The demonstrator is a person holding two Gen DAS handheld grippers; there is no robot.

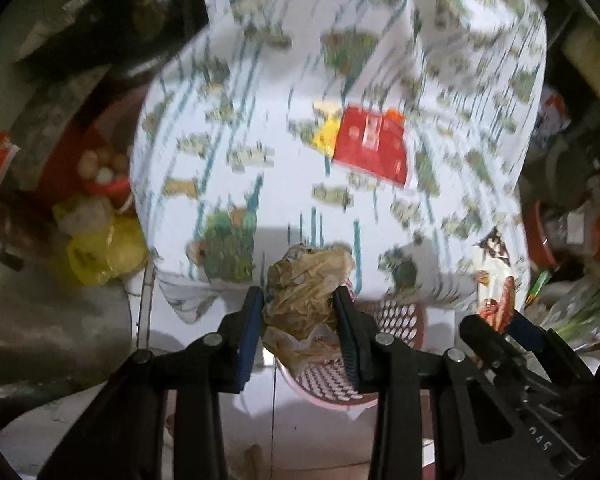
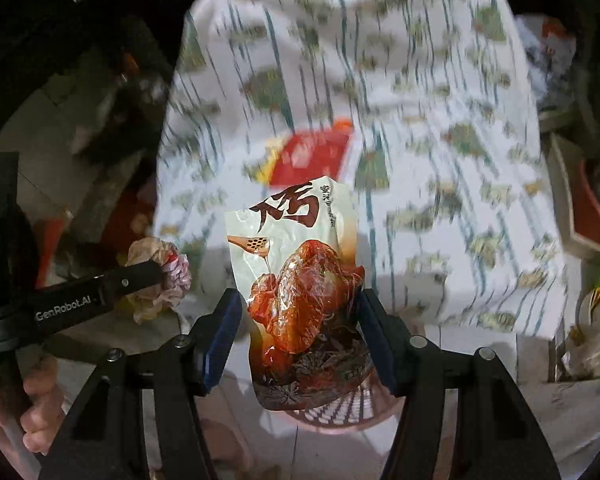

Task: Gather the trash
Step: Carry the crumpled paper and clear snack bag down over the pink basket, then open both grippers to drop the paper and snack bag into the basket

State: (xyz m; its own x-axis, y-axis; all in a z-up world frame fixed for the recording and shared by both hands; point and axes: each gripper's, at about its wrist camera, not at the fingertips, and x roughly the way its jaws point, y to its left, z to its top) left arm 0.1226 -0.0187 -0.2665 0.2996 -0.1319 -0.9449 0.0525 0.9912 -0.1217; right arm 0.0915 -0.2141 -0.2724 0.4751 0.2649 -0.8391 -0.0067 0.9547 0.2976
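My left gripper (image 1: pixel 298 296) is shut on a crumpled brownish wad of wrapper (image 1: pixel 304 280). It hangs just above a pink perforated basket (image 1: pixel 396 320) that stands on the floor in front of the table. My right gripper (image 2: pixel 300 300) is shut on a glossy food pouch (image 2: pixel 300 272) printed with roast meat, held upright over the same pink basket (image 2: pixel 340 404). The right wrist view also shows the wad (image 2: pixel 152 252) at the left. A flat red packet (image 1: pixel 370 146) lies on the patterned white tablecloth (image 1: pixel 240 100) beyond both grippers.
A yellow plastic bag (image 1: pixel 104 252) and a red bowl (image 1: pixel 112 188) of round things sit left of the table. Red containers (image 1: pixel 540 232) and a bag with greens (image 1: pixel 580 312) crowd the right. A person's hand (image 2: pixel 40 400) grips the left handle.
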